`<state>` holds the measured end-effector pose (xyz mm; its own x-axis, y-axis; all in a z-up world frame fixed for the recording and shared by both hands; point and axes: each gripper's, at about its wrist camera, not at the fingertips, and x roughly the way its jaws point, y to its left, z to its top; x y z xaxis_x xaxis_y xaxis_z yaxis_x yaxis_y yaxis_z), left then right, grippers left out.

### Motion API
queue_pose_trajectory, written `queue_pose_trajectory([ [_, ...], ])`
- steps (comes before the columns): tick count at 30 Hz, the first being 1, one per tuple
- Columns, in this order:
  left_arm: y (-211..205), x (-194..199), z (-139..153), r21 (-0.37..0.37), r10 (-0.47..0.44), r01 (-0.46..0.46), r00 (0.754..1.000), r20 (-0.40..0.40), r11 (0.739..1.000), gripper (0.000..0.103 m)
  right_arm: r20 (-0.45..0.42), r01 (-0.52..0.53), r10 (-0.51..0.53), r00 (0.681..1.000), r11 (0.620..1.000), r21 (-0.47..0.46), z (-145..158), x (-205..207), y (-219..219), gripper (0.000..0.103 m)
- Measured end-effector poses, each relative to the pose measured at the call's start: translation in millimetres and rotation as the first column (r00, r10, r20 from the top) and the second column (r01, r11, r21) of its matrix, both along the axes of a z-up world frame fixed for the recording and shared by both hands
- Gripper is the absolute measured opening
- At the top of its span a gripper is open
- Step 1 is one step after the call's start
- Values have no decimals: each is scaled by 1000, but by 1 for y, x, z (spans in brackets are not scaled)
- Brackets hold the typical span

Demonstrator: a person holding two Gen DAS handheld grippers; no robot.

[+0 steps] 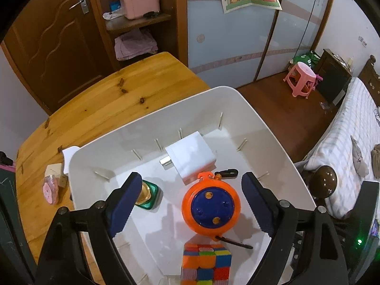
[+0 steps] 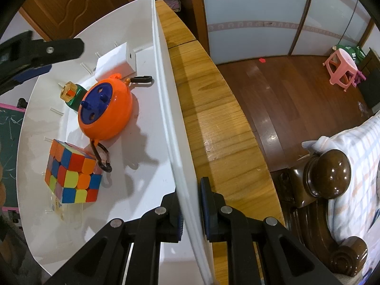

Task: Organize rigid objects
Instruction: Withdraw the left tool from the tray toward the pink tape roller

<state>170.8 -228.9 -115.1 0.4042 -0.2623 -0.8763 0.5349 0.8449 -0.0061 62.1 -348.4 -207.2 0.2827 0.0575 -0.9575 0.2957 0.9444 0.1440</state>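
A white bin (image 1: 268, 128) stands on the wooden table (image 1: 106, 95). In it lie an orange round reel with a blue centre (image 1: 211, 205), a white plug block (image 1: 192, 156), a green bottle with a gold cap (image 1: 147, 193) and a colourful puzzle cube (image 1: 206, 264). My left gripper (image 1: 191, 178) hangs open above the bin, its blue pads either side of the reel and clear of it. My right gripper (image 2: 192, 211) is shut on the bin's right wall (image 2: 163, 95), one pad inside and one outside. The reel (image 2: 106, 109) and cube (image 2: 73, 171) also show there.
A pink object and small pale pieces (image 1: 51, 190) lie on the table left of the bin. Right of the table are a dark bedpost knob (image 2: 329, 173), a bed (image 1: 344, 154) and a pink stool (image 1: 300, 78) on the wood floor. A chalkboard (image 2: 9, 142) stands at the left.
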Motion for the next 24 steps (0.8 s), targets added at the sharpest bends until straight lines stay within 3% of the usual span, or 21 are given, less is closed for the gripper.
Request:
queue_pose_trajectory([
  [13, 26, -25, 35, 1, 13, -13, 997, 78, 1000, 88, -10, 4, -4, 1000, 1000, -11, 1, 2, 2, 14],
  [24, 87, -43, 63, 12, 84, -87, 986, 143, 996, 88, -18, 11, -12, 1000, 999, -38, 3, 4, 8, 14],
])
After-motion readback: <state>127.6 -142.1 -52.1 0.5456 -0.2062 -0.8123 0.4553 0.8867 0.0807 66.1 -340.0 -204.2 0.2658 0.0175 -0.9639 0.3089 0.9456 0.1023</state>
